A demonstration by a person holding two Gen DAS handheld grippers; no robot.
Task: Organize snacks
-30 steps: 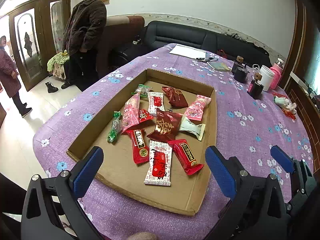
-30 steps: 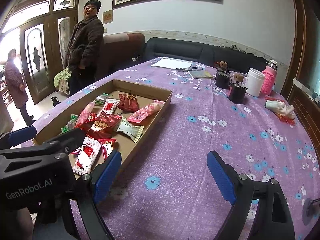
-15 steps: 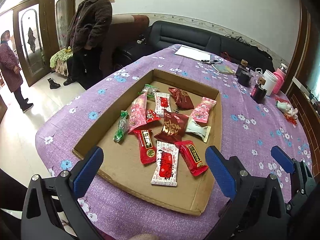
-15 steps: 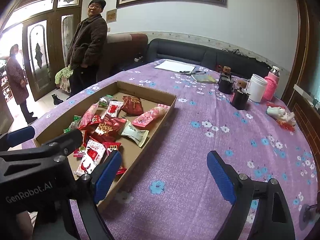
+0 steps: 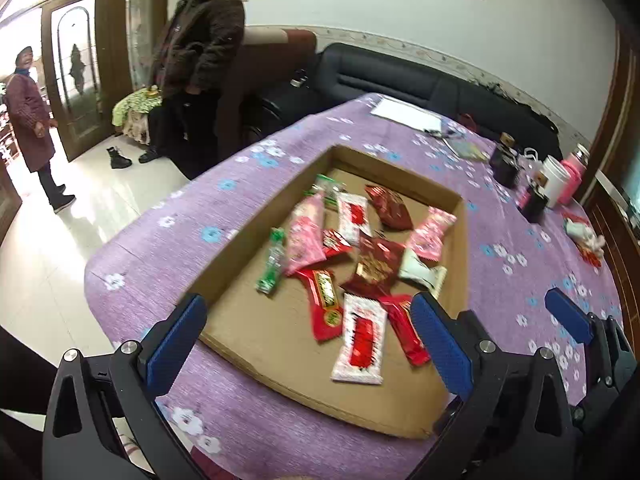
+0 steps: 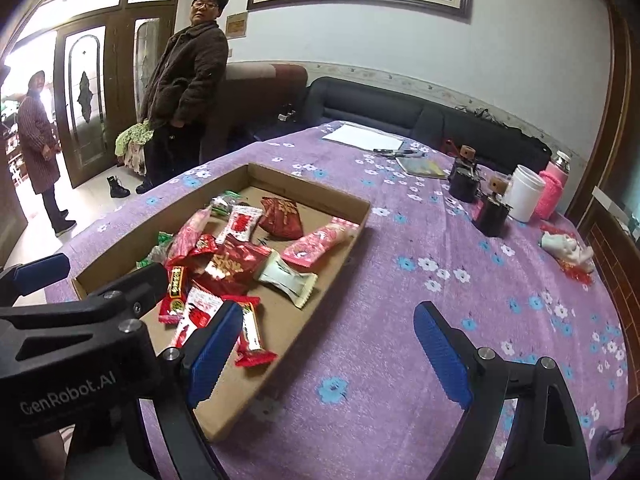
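Since a second ago both cameras have closed in on the cardboard tray (image 5: 456, 232): it fills more of each view, and its near edge now sits just ahead of the left gripper (image 5: 308, 344).

Left gripper: jaws spread wide, nothing between them, held over the tray's near edge. Right gripper (image 6: 320, 356): jaws also spread wide and empty, over the purple tablecloth (image 6: 400, 280) just right of the tray's near corner.

Inside the tray: the snacks lie in a loose, overlapping heap around its middle. Nearest the near edge, a white-and-red packet (image 5: 360, 338) with a red bar (image 5: 404, 334) beside it. Another red bar (image 5: 324, 300) lies further in. A dark red pouch (image 5: 376, 266) sits at the heap's centre, a cream packet (image 5: 422, 272) on its right. A green candy (image 5: 271, 262) lies on the left, pink packets (image 5: 304, 236) beyond it.

Outside the tray, well to its far right: dark cups, a white mug (image 6: 526, 192), a pink bottle.

Step, as judged: approach, no packet gripped. Whether this heap awaits sorting or has already been gathered into the tray cannot be told. Any pick would need jaws lowered over a single packet, clear of its overlapping neighbours.
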